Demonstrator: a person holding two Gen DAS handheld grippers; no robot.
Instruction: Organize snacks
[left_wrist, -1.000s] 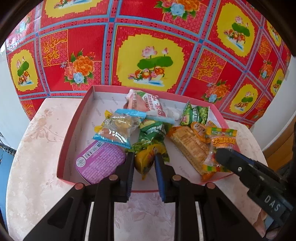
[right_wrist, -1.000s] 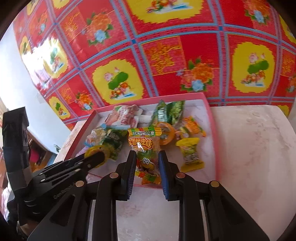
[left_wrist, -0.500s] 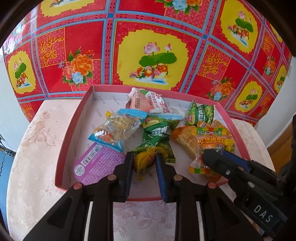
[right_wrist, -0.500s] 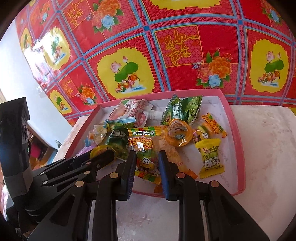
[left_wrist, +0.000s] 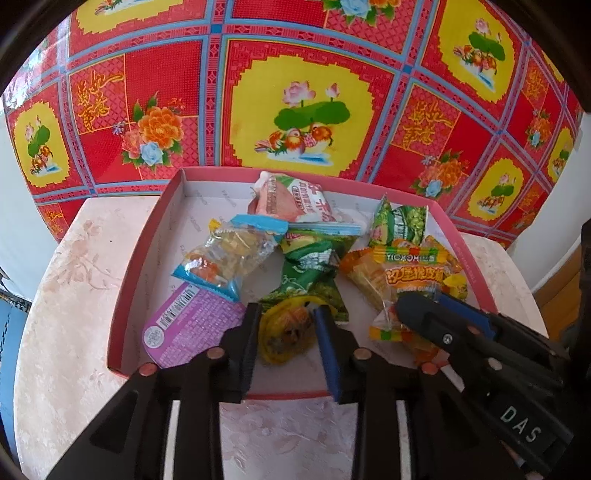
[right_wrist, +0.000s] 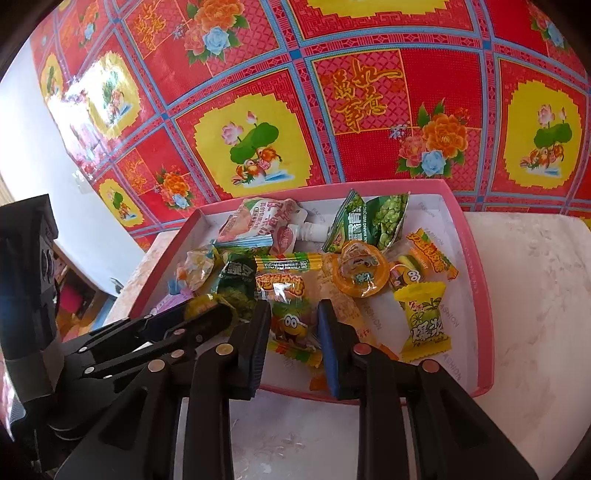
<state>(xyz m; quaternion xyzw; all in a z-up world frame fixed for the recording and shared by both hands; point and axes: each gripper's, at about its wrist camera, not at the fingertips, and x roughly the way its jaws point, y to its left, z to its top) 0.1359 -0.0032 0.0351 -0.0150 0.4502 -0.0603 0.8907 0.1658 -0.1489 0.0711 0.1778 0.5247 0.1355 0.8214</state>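
Pink tray (left_wrist: 125, 295) of snacks — both hand-held grippers have just been loosening: left hand-held gripper (left_wrist: 286, 328) around a yellow sweet (left_wrist: 284, 332), right hand-held gripper (right_wrist: 293, 325) around a gummy packet (right_wrist: 288, 295) (open fully before lifting away).

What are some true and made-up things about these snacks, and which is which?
1. The snacks lie in a shallow pink-rimmed cardboard box. True.
2. The flat purple packet with a barcode lies outside the box on the table. False: it lies inside the box, in a near corner.
3. A round orange jelly cup sits among the snacks in the box. True.
4. The cloth behind the box is plain blue. False: the red and yellow flowered cloth has only thin blue lines.
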